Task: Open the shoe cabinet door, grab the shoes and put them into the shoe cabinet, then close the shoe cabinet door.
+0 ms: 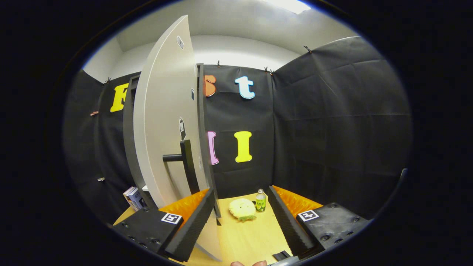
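The shoe cabinet's pale door stands swung open, edge-on toward me, with a black bar handle on its face. The dark cabinet frame sits behind it. My gripper is open, its two black ridged fingers spread wide; the left finger lies right against the door's lower edge, just below the handle. Nothing is held between the fingers. A yellow fluffy slipper-like shoe lies on the wooden floor beyond the fingers.
A small green-labelled bottle stands just right of the yellow shoe. Some books lean at the cabinet's foot on the left. Black cloth walls close the booth behind and to the right. A fingertip shows by my base.
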Available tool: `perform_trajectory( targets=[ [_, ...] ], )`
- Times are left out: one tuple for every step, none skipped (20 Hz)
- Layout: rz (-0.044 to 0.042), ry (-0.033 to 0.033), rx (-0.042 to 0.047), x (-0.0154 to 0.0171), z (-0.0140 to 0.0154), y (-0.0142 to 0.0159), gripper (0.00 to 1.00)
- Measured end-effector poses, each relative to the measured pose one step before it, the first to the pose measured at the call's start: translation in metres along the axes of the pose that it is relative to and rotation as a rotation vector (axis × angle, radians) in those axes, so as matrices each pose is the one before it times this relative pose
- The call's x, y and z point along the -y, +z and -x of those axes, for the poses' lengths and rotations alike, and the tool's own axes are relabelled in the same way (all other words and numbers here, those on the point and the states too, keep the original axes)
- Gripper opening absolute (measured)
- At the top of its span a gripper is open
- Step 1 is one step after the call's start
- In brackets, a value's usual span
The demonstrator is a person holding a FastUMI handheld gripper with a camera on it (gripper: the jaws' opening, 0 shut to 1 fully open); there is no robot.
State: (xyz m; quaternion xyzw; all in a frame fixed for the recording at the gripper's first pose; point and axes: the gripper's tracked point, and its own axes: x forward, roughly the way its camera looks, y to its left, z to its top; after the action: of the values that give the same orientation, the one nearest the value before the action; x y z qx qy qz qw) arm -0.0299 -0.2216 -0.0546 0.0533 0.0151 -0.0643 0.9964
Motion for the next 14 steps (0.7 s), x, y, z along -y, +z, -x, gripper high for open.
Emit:
perform_trajectory(
  targets=[
    [-0.00775, 0.00849, -0.00565, -0.00931, 0.00244, -0.0022, 0.98],
    [-0.00166, 0.00578, -0.00624, -0.00934, 0.00104, -0.00125, 0.98],
    [0.00328, 0.00452, -0.00335, -0.00963, 0.00193, -0.00223, 0.98],
    [0.00623, 0.00536, -0.00573, -0.00913, 0.00157, -0.00103, 0.98],
    [0.00406, 0.00621, -0.00405, -0.01133, 0.0004, -0.00105, 0.98],
    [0.00241, 0.00894, -0.0051, -0.01129, 0.00118, -0.00117, 0.98],
    [0.0, 0.00959, -0.0058, -0.01182, 0.00014, -0.00236, 0.98],
    [-0.00421, 0.00886, -0.0047, -0.01142, -0.00054, -0.00048, 0.98],
    [-0.00312, 0.01063, -0.00312, -0.01059, -0.00205, -0.0013, 0.98],
    [-0.00057, 0.01215, -0.0009, -0.01144, -0.00159, -0.00051, 0.98],
    [-0.00714, 0.01054, -0.00326, -0.00953, -0.00297, -0.00027, 0.98],
    [-0.01197, 0.00935, -0.00385, -0.00937, -0.00409, 0.00018, 0.98],
    [-0.01612, 0.01101, -0.00178, -0.01034, -0.00347, 0.00121, 0.98],
    [-0.01474, 0.01472, 0.00167, -0.01074, -0.00357, 0.00173, 0.98]
  ],
)
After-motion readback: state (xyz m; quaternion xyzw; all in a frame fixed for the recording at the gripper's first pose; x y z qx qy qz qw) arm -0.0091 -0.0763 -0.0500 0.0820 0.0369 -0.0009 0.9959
